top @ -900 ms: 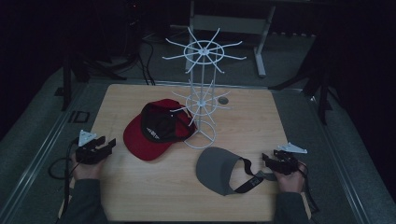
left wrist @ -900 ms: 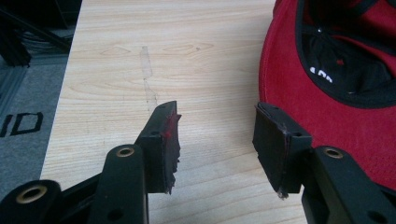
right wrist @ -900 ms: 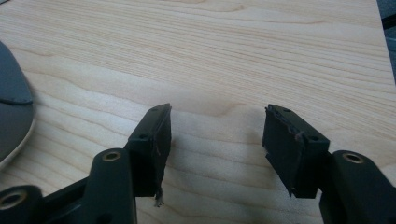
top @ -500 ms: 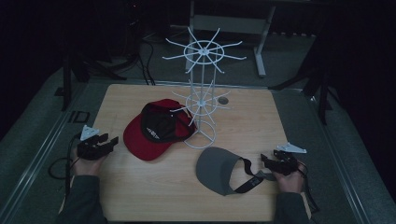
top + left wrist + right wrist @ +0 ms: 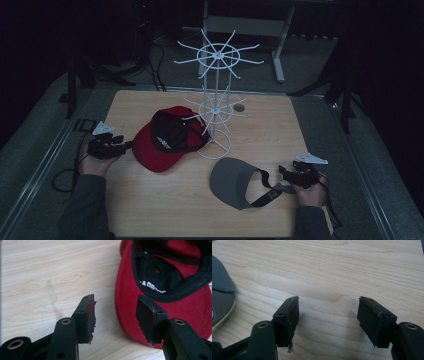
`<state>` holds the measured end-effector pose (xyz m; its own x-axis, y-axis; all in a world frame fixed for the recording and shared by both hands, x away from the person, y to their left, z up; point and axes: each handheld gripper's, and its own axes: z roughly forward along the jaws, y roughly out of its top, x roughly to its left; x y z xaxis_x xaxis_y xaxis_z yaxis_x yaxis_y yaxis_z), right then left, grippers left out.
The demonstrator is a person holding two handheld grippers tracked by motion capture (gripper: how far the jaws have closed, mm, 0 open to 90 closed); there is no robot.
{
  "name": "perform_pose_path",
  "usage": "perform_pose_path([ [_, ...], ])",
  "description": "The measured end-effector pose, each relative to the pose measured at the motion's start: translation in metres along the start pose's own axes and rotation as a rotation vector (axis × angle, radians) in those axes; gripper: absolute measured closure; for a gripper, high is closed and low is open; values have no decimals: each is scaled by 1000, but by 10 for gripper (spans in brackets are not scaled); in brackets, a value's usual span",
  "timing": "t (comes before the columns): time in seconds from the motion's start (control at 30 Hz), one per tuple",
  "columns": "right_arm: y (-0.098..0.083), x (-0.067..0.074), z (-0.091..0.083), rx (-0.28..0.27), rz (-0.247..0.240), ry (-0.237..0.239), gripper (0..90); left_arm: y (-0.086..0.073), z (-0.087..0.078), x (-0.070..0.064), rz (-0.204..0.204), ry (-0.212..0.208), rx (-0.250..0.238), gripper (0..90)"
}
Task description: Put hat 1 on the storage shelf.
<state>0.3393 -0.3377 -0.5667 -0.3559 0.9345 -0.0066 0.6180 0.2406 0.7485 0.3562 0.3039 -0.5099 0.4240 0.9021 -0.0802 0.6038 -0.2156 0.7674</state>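
Red cap [image 5: 190, 312] lies by left gripper [image 5: 116, 317] — jaws wide, holding nothing.

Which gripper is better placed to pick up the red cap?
Left. The left gripper lies open beside the red cap, its brim between the fingers. The right gripper sits by the grey visor.

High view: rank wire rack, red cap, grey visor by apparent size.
1. wire rack, tallest and widest.
2. red cap.
3. grey visor, though close to the cap and nearer the camera, so this order is unsure.
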Motion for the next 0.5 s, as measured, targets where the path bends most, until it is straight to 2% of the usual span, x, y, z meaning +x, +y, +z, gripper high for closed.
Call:
perform_pose_path([
  [0.07,0,0,0,0,0,0,339,3,3,0,-4,9,-4,502],
  [0.13,0,0,0,0,0,0,338,7,9,0,-11,-5,1,503],
  [0.33,0,0,0,0,-1,1,335,13,21,0,3,-21,46,532],
  [0.4,0,0,0,1,-2,2,333,14,27,0,2,-22,73,557],
  [0.5,0,0,0,1,-2,3,329,12,27,-3,12,-13,105,658],
])
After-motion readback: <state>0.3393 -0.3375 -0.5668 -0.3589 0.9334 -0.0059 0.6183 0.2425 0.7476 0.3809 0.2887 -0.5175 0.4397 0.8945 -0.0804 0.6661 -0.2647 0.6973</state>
